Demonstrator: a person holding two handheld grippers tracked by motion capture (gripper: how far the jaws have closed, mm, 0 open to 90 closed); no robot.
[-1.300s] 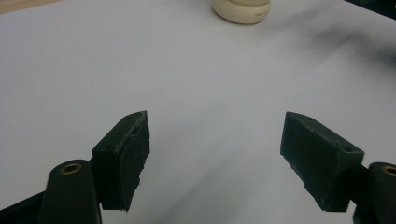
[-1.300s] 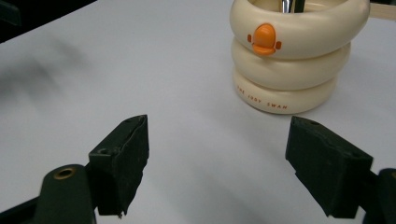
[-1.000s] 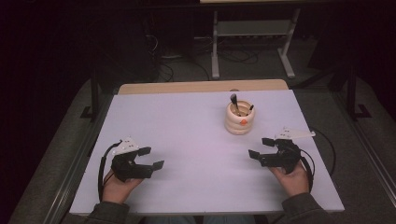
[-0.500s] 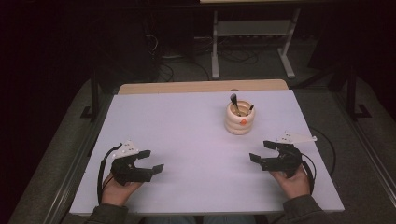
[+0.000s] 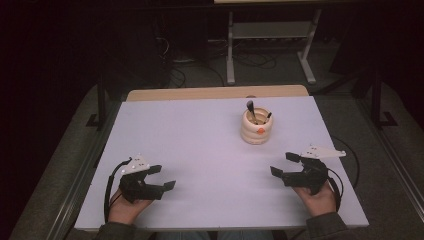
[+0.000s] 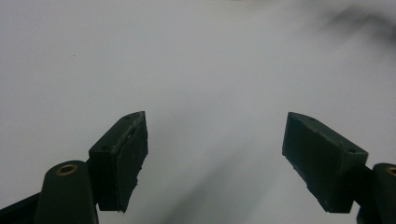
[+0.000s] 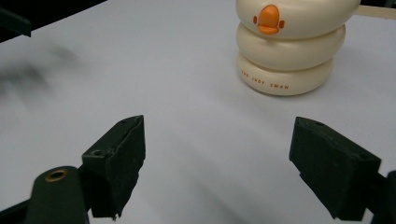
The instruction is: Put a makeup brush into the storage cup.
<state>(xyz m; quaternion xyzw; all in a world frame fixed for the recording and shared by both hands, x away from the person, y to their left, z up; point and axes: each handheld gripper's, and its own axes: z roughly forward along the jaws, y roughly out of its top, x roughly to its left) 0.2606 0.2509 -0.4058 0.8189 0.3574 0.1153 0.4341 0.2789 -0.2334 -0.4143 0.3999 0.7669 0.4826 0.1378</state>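
High view: both tools have drifted slightly toward the near edge of the desk (image 5: 200, 130) over the last second, left tool (image 5: 162, 177) and right tool (image 5: 284, 165) each with jaws spread wide and gripping nothing. Cream ringed holder (image 5: 256, 127) with brushes (image 5: 251, 111) stands upright toward the far right of the desk, well apart from the left tool, nearer the right one. Judgement: no approach begun yet; the right tool seems better placed to reach.

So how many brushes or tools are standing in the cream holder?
2 show. A dark-handled brush leans at the left of the cream holder, and a shorter dark tool stands at its right rim. More could sit hidden lower inside.
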